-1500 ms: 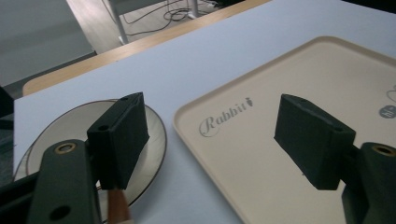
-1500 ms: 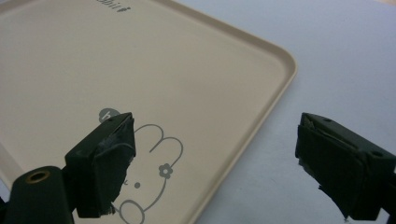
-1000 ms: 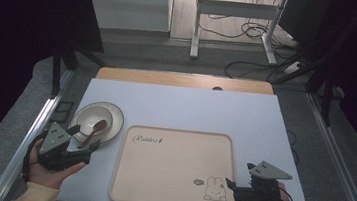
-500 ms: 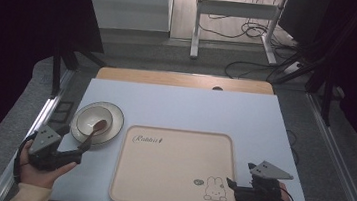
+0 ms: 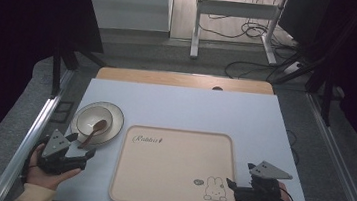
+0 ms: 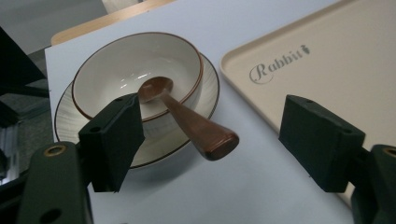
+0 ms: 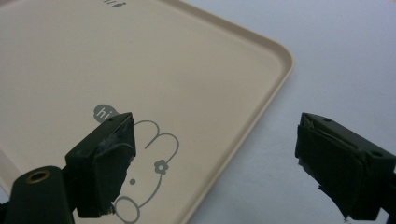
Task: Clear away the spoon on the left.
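The overhead cam sits above my side of the pale blue-grey table, looking forward and down, far enough to catch everything. My left tong cam hangs close and low, pointing toward 1 o'clock at the cream brown-rimmed ceramic bowl. My right one hugs the beige plastic rabbit-print tray toward 10 o'clock. All three share that tray.

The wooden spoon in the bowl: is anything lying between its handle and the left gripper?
No. In the left gripper view, bare table separates the open left gripper from the wooden spoon.
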Demonstrator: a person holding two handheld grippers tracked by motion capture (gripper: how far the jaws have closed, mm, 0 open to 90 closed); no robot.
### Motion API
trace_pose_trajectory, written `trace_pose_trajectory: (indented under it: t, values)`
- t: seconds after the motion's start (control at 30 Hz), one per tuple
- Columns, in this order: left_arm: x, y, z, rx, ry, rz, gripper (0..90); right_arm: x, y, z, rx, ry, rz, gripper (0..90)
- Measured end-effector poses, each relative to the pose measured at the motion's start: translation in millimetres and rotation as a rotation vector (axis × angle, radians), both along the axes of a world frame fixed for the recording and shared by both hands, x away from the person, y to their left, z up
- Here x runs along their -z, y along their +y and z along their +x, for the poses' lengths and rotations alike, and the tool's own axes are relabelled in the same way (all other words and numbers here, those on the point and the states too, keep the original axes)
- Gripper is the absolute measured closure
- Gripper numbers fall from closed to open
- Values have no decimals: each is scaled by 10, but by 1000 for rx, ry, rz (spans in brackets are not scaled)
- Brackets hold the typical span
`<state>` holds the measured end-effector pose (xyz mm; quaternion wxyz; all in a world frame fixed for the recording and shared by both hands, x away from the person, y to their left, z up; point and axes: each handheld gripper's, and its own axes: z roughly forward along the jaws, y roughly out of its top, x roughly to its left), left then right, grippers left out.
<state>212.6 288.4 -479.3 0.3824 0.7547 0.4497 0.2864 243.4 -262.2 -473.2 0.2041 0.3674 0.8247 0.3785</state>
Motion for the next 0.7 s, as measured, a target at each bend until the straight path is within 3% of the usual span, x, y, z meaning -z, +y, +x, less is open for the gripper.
trace_pose_trajectory:
  t: [0.2,0.37,0.7]
  values:
    - [39,-1,19,-17,-3,35,280,2,0,1,1,0,-3,124]
    - [53,4,32,-22,-11,51,399,6,6,1,1,2,-5,124]
    - [111,-10,52,-26,-7,99,550,5,4,0,1,2,-8,125]
